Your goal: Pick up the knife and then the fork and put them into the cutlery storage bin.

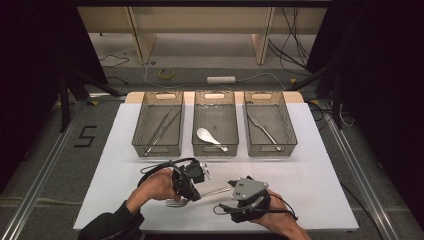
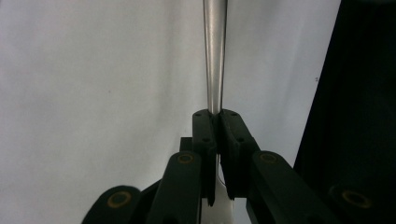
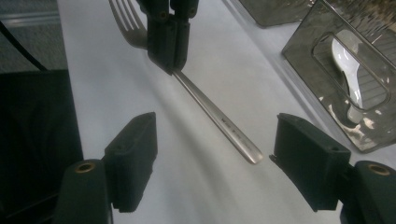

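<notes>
Left gripper jaws pinching fork near neck, handle projecting ahead above worktop. Right gripper jaws spread, flanking handle tip, not touching. Risk: narrow pinch lets fork pivot or slip if right jaws nudge handle.

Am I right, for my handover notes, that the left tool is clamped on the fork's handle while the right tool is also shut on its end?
Not quite. The left tool is clamped on the fork, but the right tool is open: the right gripper view shows its jaws spread wide on either side of the handle's end, not touching it.
</notes>
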Motion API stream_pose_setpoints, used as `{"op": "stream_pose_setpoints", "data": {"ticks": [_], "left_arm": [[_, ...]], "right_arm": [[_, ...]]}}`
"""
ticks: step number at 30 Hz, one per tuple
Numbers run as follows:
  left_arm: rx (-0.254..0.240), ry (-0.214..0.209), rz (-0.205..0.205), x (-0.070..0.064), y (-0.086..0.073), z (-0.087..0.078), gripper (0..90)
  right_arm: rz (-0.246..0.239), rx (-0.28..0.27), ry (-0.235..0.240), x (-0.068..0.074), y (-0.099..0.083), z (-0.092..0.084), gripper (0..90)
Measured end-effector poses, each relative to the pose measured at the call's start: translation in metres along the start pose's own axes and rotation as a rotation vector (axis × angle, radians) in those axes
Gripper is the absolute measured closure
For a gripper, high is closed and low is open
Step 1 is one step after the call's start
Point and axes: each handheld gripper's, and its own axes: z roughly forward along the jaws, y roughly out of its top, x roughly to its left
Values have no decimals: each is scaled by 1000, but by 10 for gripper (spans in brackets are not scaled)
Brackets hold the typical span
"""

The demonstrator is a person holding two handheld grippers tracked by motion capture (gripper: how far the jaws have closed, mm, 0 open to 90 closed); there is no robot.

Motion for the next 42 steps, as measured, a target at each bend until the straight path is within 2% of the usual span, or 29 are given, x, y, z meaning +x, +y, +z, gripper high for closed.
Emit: {"op": "stream_pose_setpoints", "data": {"ticks": [5, 9, 15, 22, 26, 33, 35, 38, 42], "left_arm": [[6, -11, 13, -4, 11, -4, 848], [11, -16, 26, -6, 17, -6, 847], [20, -20, 44, -9, 25, -6, 848], [36, -27, 75, -14, 32, -5, 847], [41, -34, 84, -17, 34, -4, 847], [38, -45, 97, -22, 36, -4, 847], [44, -40, 106, -23, 36, -5, 847], [50, -44, 111, -24, 37, -5, 847], [59, -47, 118, -26, 38, -3, 847]], "right_arm": [[-84, 24, -30, 6, 3, 8, 339], [-104, 34, -29, 9, 6, 13, 361], [-173, 52, -59, 12, 7, 18, 428], [-231, 77, -59, 15, 8, 24, 508], [-283, 99, -60, 16, 7, 27, 555], [-300, 120, -61, 20, 7, 30, 637], [-320, 121, -51, 20, 7, 30, 670], [-326, 127, -43, 22, 7, 30, 722], [-365, 123, -59, 23, 7, 32, 771]]}}
